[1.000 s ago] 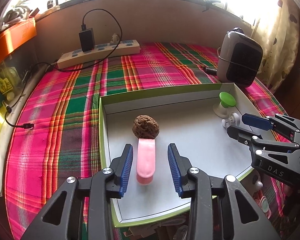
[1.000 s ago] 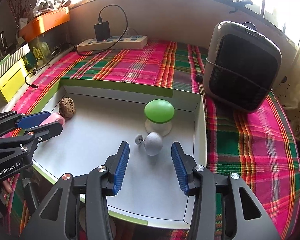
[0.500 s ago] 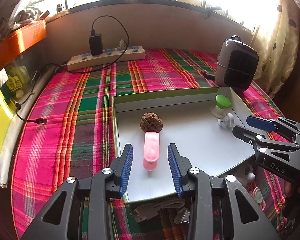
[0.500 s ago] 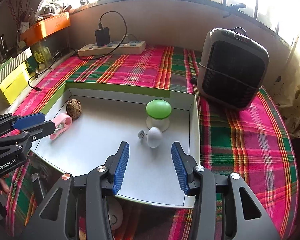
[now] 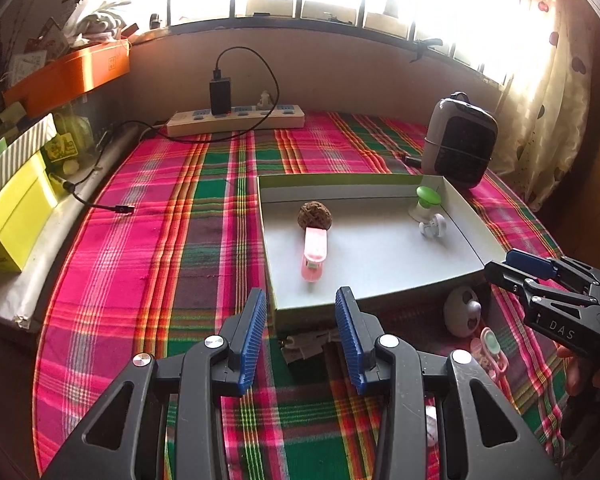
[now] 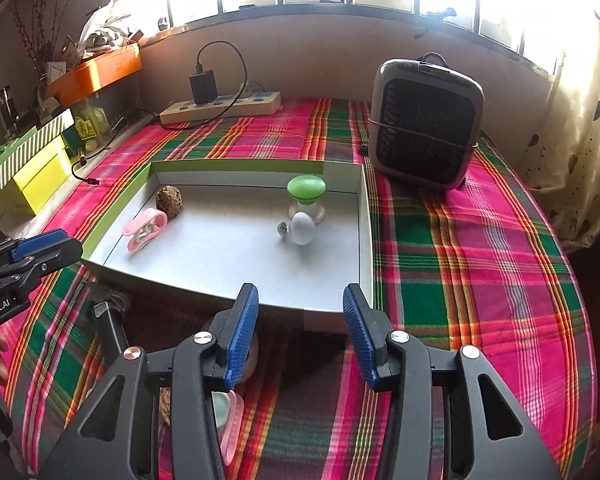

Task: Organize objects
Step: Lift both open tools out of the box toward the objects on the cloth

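Both grippers are empty with their jaws spread wide. The left gripper hangs over the checked cloth, just in front of the green box. The right gripper hangs at the near edge of the box too.

In the box, from the left camera, the brown nut sits at about 12 o'clock, touching the pink clip below it. The green-topped toy and the little white egg sit at about 2 o'clock.

I think the next job is picking up a loose thing in front of the box. A white round toy and a pink and green piece wait at about 3 o'clock. Go down slowly, put one finger on each side, then squeeze gently so it does not roll away.

A second ago both grippers were over the box, close to the clip and the egg. Now they have pulled back, and the things look smaller
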The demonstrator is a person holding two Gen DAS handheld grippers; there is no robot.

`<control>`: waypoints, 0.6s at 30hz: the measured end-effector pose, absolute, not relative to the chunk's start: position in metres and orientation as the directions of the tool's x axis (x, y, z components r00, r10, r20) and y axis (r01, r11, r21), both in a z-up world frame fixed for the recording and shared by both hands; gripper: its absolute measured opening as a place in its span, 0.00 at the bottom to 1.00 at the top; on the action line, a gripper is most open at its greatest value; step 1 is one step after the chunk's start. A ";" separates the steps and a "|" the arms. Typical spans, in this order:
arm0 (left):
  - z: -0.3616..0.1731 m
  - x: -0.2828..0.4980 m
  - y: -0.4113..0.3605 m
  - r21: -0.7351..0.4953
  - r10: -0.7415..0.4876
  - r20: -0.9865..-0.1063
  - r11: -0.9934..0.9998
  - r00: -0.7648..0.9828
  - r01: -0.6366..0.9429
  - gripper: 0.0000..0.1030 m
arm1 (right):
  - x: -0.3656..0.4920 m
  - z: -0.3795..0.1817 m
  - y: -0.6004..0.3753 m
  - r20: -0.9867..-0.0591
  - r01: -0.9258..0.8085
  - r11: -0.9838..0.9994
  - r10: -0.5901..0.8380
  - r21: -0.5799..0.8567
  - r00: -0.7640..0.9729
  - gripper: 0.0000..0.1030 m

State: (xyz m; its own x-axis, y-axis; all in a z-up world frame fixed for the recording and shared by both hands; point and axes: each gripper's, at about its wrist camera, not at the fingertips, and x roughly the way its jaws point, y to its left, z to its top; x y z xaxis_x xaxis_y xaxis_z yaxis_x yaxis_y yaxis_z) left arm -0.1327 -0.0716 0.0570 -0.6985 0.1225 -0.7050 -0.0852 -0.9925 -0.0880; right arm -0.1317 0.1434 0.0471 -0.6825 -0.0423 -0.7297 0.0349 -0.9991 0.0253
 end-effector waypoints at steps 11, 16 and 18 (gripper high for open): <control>0.050 -0.088 -0.086 -0.167 0.186 -0.683 -0.981 -0.707 -0.097 0.33 | -0.080 0.051 0.149 -0.709 0.009 -0.999 -0.036 0.042 -0.704 0.44; 0.041 -0.073 -0.076 -0.178 0.223 -0.691 -0.974 -0.688 -0.138 0.33 | -0.058 0.045 0.142 -0.707 0.036 -0.998 -0.067 0.058 -0.704 0.44; 0.037 -0.069 -0.073 -0.191 0.243 -0.694 -0.970 -0.678 -0.152 0.33 | -0.054 0.041 0.138 -0.712 0.050 -0.997 -0.078 0.061 -0.698 0.44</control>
